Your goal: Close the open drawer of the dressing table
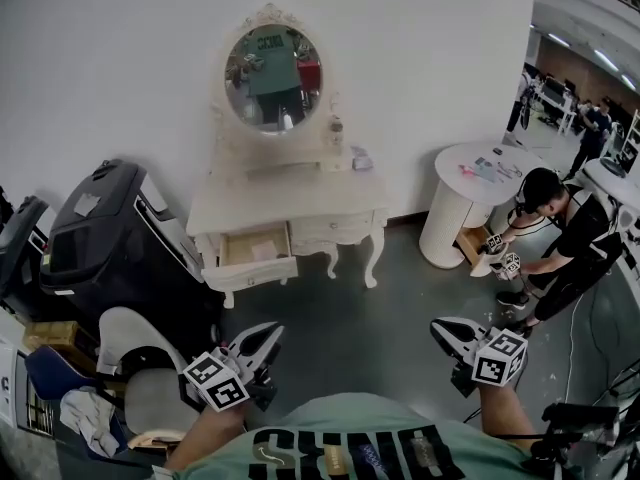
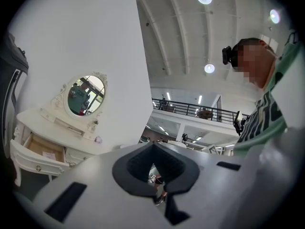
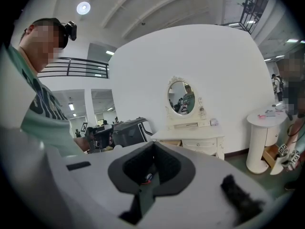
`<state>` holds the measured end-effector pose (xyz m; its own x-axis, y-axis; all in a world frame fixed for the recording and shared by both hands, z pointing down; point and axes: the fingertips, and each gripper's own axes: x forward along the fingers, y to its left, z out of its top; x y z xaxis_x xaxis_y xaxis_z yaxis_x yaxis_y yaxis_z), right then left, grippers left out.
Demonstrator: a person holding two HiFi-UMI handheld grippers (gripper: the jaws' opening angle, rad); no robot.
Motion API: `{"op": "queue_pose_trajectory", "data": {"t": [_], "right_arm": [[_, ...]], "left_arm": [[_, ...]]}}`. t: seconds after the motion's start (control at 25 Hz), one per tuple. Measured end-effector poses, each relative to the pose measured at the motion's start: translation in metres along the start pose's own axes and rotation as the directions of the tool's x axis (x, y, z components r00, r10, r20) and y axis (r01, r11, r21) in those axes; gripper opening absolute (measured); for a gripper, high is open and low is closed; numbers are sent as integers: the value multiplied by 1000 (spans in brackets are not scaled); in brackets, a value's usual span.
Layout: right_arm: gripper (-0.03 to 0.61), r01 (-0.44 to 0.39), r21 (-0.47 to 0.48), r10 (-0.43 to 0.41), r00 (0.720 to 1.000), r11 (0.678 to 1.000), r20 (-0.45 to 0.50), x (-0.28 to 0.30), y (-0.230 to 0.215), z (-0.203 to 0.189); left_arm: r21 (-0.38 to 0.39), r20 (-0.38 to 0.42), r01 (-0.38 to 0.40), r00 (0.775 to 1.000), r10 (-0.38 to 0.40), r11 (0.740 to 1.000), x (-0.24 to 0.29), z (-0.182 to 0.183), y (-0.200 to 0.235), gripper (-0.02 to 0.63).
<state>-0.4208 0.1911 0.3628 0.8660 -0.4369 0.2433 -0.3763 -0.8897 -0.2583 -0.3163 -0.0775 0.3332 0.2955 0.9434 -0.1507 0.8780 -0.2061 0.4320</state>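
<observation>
The white dressing table (image 1: 290, 203) stands against the far wall under its oval mirror (image 1: 272, 65). Its left drawer (image 1: 255, 256) is pulled out, with a slip of paper inside; the right drawer front sits flush. The open drawer (image 2: 40, 151) also shows at the left of the left gripper view, and the table (image 3: 190, 137) stands far off in the right gripper view. My left gripper (image 1: 262, 344) and right gripper (image 1: 448, 334) hang low in the head view, well short of the table. Both have their jaws together and hold nothing.
A black machine (image 1: 110, 238) stands left of the table, with a white chair (image 1: 140, 373) in front of it. At the right is a round white side table (image 1: 480, 183), and beside it a crouching person (image 1: 555, 233) holds grippers. Grey floor (image 1: 350, 333) lies between me and the dressing table.
</observation>
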Motion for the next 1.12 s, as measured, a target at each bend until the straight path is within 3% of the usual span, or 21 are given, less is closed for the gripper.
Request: {"op": "queue_pose_trajectory", "data": {"t": [0.16, 0.64, 0.92, 1.12], "right_arm": [[11, -44, 2, 44, 999, 999, 0, 11, -51, 10], [11, -213, -49, 213, 977, 976, -16, 15, -228, 79], [11, -257, -46, 256, 966, 965, -28, 35, -271, 87], [11, -239, -20, 238, 971, 971, -36, 59, -290, 86]], "left_arm": [[13, -6, -42, 999, 42, 999, 40, -9, 13, 6], [6, 94, -163, 982, 162, 987, 208, -23, 15, 6], [25, 62, -196, 979, 195, 980, 250, -25, 32, 6], [4, 58, -183, 982, 182, 983, 265, -19, 63, 6]]}}
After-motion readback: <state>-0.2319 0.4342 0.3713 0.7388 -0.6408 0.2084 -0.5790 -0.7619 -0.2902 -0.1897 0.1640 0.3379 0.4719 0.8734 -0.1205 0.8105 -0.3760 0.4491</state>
